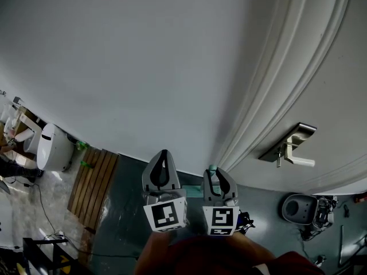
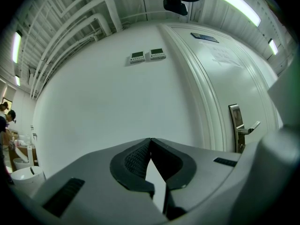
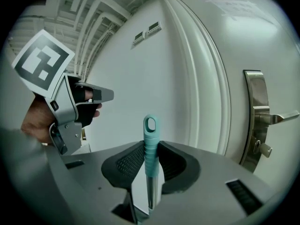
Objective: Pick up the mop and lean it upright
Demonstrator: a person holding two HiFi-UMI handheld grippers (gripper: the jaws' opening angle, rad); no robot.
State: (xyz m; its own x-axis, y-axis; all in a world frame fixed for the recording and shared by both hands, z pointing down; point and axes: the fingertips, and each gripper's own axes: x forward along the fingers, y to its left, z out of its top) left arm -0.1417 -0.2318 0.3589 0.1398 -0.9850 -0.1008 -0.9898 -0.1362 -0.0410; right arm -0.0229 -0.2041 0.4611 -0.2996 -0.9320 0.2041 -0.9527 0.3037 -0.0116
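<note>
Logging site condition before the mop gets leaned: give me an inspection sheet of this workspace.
Surface: dark floor, wooden slatted board lying on it.
Job's things: teal mop handle, upright; mop head unseen.
Clutter: white bin-like thing; dark device on the floor at right.
Grippers: left gripper shut, empty; right gripper shut on the mop handle.
Cables: one cable trailing on the pale floor at left.
Surroundings: white wall, door with lever handle.
</note>
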